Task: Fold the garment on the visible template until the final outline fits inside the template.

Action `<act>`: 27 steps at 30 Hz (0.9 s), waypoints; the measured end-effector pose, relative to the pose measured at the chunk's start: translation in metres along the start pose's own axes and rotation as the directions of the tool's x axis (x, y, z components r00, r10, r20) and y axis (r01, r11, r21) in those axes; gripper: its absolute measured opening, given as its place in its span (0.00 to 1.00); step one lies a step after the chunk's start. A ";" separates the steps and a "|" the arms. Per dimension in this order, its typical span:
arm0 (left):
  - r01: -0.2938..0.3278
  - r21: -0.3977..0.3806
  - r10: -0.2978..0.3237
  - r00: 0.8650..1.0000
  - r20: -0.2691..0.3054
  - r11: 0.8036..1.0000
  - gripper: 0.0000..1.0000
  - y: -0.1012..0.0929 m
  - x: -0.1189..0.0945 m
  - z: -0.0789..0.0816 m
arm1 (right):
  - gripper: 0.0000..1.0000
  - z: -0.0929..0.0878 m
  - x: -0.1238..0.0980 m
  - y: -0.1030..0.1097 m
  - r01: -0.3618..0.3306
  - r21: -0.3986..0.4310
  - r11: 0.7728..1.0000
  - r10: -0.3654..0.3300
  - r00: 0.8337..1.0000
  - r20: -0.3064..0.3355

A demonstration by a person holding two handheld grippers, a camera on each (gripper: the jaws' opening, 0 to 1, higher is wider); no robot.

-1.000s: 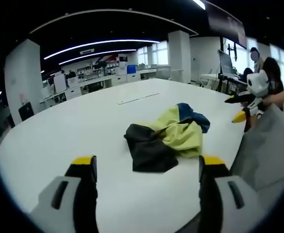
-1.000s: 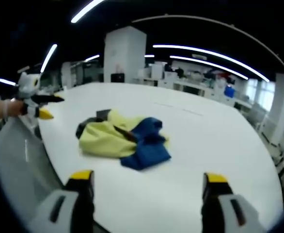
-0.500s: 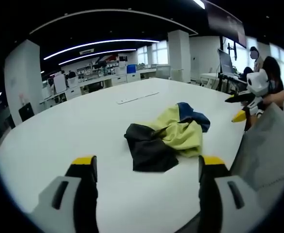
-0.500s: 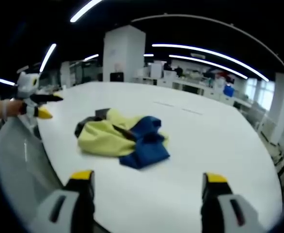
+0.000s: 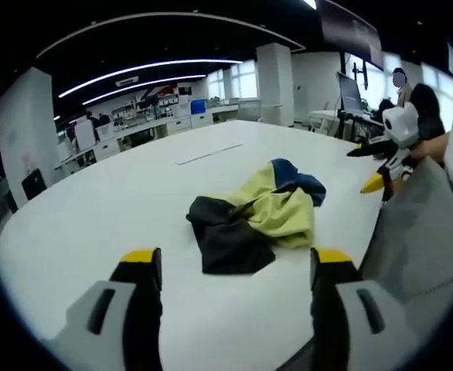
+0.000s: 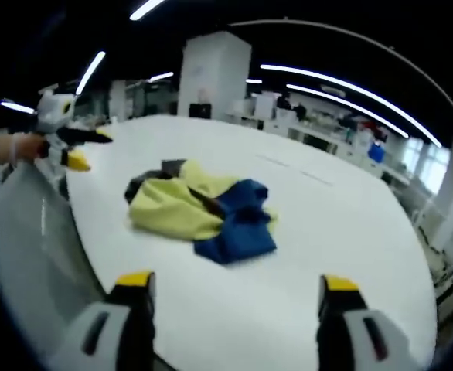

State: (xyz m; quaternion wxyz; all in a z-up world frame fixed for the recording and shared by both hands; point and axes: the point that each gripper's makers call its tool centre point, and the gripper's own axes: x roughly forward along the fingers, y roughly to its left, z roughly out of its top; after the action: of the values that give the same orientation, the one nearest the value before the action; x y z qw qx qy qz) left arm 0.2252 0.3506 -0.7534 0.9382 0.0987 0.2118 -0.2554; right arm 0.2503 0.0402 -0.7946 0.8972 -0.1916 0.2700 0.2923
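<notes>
1. While the left gripper (image 5: 230, 270) is hovering above the near part of the white table (image 5: 95, 216), its two yellow-tipped jaws are standing spread wide apart with nothing between them.
2. Ahead of those jaws, in the left gripper view, the garment (image 5: 253, 220) is lying crumpled in a heap on the table, well apart from the jaw tips.
3. Its black part is lying toward the left, its pale yellow part is sitting in the middle, and a blue part is showing at the far right end.
4. At the right edge of that view, the right gripper (image 5: 375, 166) is coming into sight, held in a person's hand (image 5: 435, 151) beside the table edge; whether its jaws are parted cannot be told from there.
5. In the right gripper view, the left gripper (image 6: 78, 148) is showing at the far left, held above the table edge.
6. The garment (image 6: 203, 209) is lying in the middle of that view, with the yellow part nearest the left and the blue part toward the right.
7. At the bottom, the right gripper (image 6: 230, 290) is holding its jaws wide apart and gripping nothing, well short of the cloth.
8. Beyond the table (image 6: 342, 216), white pillars and ceiling light strips are standing in the room.
</notes>
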 end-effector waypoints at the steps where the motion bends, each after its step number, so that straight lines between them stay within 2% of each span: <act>1: -0.002 -0.009 0.002 1.000 0.019 1.000 0.75 0.001 0.001 0.005 | 0.83 -0.002 0.004 -0.004 -0.002 -0.032 0.999 0.001 1.000 -0.018; 4: 0.003 -0.006 -0.002 1.000 0.027 1.000 0.71 0.006 0.007 0.012 | 0.79 0.004 0.010 -0.013 -0.025 -0.021 0.999 0.024 1.000 -0.013; 5: 0.014 0.032 -0.014 1.000 0.006 0.999 0.70 0.008 0.012 0.011 | 0.77 0.010 0.012 -0.016 -0.030 -0.031 0.999 0.030 1.000 -0.006; 8: 0.048 0.068 -0.047 0.999 -0.018 0.996 0.65 0.009 0.023 0.011 | 0.72 0.025 0.019 -0.023 -0.052 -0.135 0.989 0.053 0.999 0.004; 12: 0.096 0.142 -0.088 0.994 -0.062 0.985 0.57 0.013 0.045 0.010 | 0.63 0.037 0.030 -0.033 -0.068 -0.222 0.973 0.063 0.998 -0.030; 13: 0.097 0.145 -0.088 0.994 -0.068 0.985 0.56 0.021 0.049 0.008 | 0.58 0.041 0.032 -0.033 -0.075 -0.235 0.969 0.070 0.997 -0.029; 14: 0.107 0.146 -0.097 0.993 -0.070 0.984 0.55 0.024 0.055 0.009 | 0.57 0.050 0.035 -0.033 -0.076 -0.245 0.966 0.076 0.997 -0.008; 19: 0.145 0.216 -0.128 0.988 -0.091 0.965 0.51 0.023 0.073 0.014 | 0.49 0.065 0.050 -0.025 -0.141 -0.294 0.945 0.145 0.989 -0.007; 21: 0.164 0.227 -0.143 0.984 -0.104 0.960 0.49 0.023 0.078 0.014 | 0.48 0.067 0.056 -0.019 -0.179 -0.305 0.935 0.183 0.983 -0.016; 23: 0.186 0.273 -0.156 0.979 -0.128 0.944 0.46 0.024 0.082 0.012 | 0.46 0.070 0.060 -0.013 -0.201 -0.333 0.921 0.206 0.978 -0.023; 27: 0.214 0.307 -0.177 0.974 -0.143 0.927 0.45 0.027 0.091 0.013 | 0.44 0.074 0.066 -0.008 -0.232 -0.346 0.909 0.234 0.972 -0.035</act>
State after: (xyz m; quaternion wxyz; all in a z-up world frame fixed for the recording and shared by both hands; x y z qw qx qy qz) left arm 0.3147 0.3305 -0.7804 0.8660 0.2425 0.2289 -0.3726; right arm 0.3280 0.0995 -0.7747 0.8089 -0.3123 0.2318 0.4410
